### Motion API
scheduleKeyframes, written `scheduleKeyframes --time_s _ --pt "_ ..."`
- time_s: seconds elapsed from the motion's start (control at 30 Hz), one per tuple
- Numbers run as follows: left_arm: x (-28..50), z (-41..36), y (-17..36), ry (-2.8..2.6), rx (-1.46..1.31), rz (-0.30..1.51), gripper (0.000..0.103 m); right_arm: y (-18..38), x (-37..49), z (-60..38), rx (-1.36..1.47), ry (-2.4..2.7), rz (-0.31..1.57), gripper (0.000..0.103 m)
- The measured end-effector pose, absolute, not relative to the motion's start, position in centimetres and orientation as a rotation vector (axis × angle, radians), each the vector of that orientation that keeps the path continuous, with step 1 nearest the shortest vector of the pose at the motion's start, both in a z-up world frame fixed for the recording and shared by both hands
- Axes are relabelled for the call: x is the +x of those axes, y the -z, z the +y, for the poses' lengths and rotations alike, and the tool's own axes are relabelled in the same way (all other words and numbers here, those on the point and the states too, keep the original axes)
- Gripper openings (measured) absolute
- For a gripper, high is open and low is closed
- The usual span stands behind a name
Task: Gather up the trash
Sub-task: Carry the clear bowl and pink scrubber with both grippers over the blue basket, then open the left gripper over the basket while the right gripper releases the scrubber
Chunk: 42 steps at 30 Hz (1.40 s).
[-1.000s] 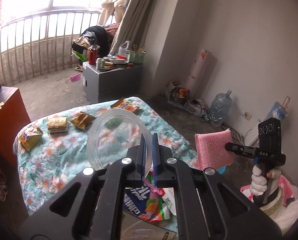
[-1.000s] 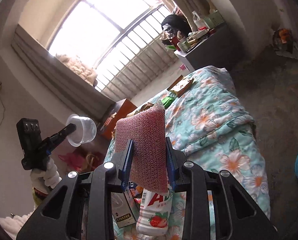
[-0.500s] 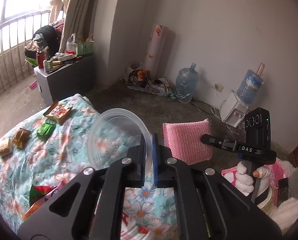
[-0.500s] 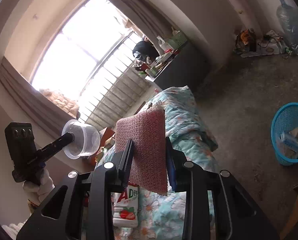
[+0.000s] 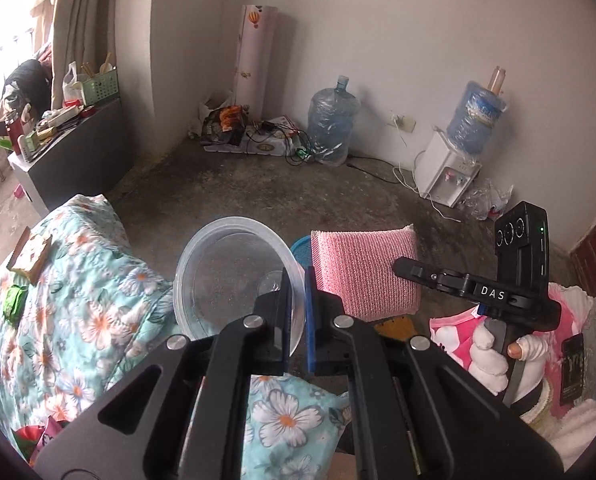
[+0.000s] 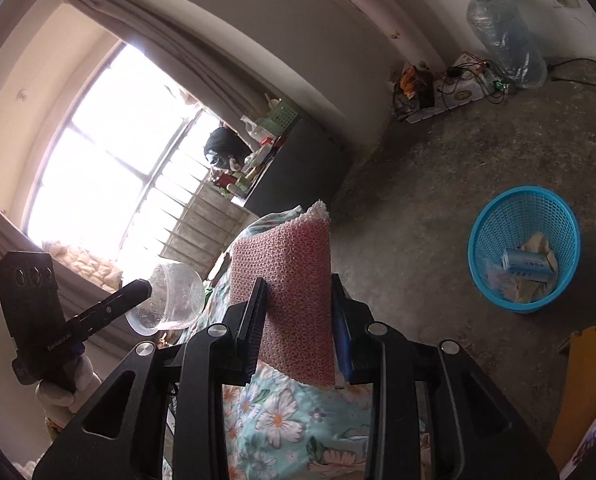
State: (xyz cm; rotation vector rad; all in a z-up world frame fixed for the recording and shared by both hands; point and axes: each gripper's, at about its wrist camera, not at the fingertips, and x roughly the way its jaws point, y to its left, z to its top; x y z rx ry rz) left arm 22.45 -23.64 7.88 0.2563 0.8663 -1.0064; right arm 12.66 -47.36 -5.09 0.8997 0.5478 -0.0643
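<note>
Bare concrete floor [image 5: 258, 192] runs to a white wall where a water jug [image 5: 331, 126], a small dispenser [image 5: 447, 174] and a tangle of cables lie; a bed under a floral quilt [image 5: 78, 312] fills the near left, with a few snack wrappers [image 5: 30, 254] lying on it. The left gripper [image 5: 296, 300] has its jaws pressed nearly together on the thin rim of a clear plastic tub [image 5: 230, 276] — round, see-through, empty, its mouth tipped toward the camera and held in the air over the quilt's edge and the floor. From the right wrist view the same tub [image 6: 168, 300] hangs off the fingertips beside the window, slightly cloudy with droplets or scuffs. The right gripper [image 6: 298, 312] pinches a pink sponge [image 6: 294, 280] between partly spread jaws; the sponge is a thick rectangular pad with a coarse knitted mesh skin, standing upright and poking well above the fingers. In the left view the sponge [image 5: 365, 272] sits just beside the tub, its flat face toward the lens, and a white-gloved hand [image 5: 493, 356] holds the tool's handle. A blue mesh basket [image 6: 525, 248] stands on the floor to the right, well apart from the bed — a small carton and crumpled wrappers already lie inside it.
</note>
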Motion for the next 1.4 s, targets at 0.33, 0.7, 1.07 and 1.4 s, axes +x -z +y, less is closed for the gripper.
scheduleKeyframes --time_s 0.33,0.7,1.07,1.4 --pt "21.7 -31.8 -3.5 1.086 0.334 0.942 0.004 8.8 9.1 -54.0 0.941 0.347 0.529 0.030" --pt "21.2 -41.3 3.6 1.176 0.354 1.109 0.004 16.1 7.6 -60.8 1.032 0.644 0.597 0.030" --pt "23.6 -51.8 9.4 1.102 0.262 1.134 0.062 26.3 11.6 -68.1 1.136 0.788 0.689 0.060" --pt "23.8 -49.4 9.6 1.116 0.204 1.123 0.063 29.4 7.8 -65.3 1.227 0.849 0.675 0.061"
